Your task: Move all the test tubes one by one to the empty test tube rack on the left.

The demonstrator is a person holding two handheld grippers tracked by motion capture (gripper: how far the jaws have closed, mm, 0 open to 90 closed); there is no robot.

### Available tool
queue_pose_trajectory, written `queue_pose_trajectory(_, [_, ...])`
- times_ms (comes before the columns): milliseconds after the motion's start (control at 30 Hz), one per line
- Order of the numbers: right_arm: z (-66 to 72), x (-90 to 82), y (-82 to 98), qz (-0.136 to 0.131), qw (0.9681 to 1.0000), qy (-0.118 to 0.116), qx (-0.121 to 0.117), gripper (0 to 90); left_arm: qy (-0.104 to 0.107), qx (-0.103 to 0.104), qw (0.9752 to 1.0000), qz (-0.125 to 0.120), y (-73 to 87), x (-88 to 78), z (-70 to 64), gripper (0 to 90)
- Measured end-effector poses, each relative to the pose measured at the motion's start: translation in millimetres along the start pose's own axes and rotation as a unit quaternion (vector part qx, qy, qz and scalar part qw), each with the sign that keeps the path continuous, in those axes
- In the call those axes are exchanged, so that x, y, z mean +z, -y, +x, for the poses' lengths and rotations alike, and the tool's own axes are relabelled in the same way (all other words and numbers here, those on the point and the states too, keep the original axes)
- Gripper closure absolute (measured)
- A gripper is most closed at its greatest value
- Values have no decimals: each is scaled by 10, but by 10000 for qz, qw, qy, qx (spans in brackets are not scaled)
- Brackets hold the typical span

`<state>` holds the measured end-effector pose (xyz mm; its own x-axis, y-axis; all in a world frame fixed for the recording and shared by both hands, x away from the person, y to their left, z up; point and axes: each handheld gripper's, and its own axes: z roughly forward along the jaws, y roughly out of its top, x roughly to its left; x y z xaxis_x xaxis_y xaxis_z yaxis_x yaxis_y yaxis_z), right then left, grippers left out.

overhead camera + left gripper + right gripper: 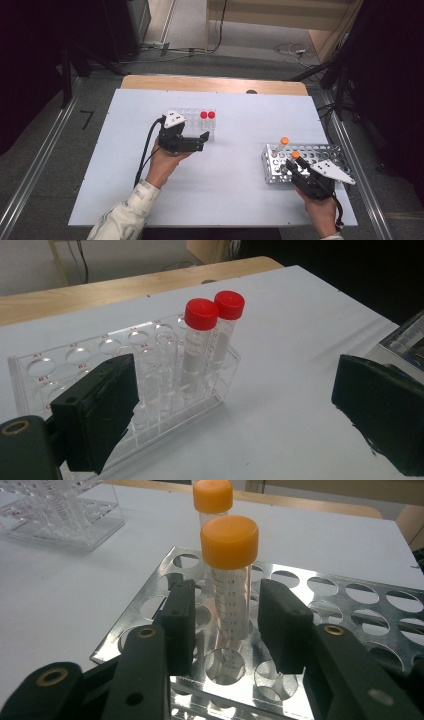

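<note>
An orange-capped tube [230, 580] in the metal rack [350, 605], near the worktop's right edge, is straddled by the right gripper [227, 625], jaws not yet touching; the left gripper [235, 405] is held wide open beside the clear rack [60, 365].

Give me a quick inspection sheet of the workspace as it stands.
Surface: white table top, wooden edge at the far side.
Job's things: two orange-capped tubes upright in the metal rack; two red-capped tubes upright in the clear rack.
Clutter: nothing seen.
Grippers: left tool open, nothing between its jaws; right tool around the nearer orange-capped tube, gaps visible on both sides.
Cables: black cable trailing from the left tool.
Surroundings: grey floor, loose wires beyond the table.
</note>
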<state>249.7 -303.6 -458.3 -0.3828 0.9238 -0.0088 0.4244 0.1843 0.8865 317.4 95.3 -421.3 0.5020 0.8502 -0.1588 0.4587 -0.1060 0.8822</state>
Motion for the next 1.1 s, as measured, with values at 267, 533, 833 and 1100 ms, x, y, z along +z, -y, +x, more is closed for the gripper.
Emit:
queue_pose_trajectory(267, [-6,28,4,-50,10000,63,-28,696,19,-8,10000,93,9,18,-4,52])
queue_pose_trajectory(533, [-35,-49,-70,-235,9997,106,45,713,28,-17,9999,120,12,25,-6,52])
queue_pose_trajectory(833, [-25,-235,-260,-555,9982,154,140,713,-25,-58,9999,109,10,19,-4,53])
queue_pose_trajectory(1100, [111,-331,-382,-729,9973,-62,74,713,-3,-63,9999,110,4,12,-13,55])
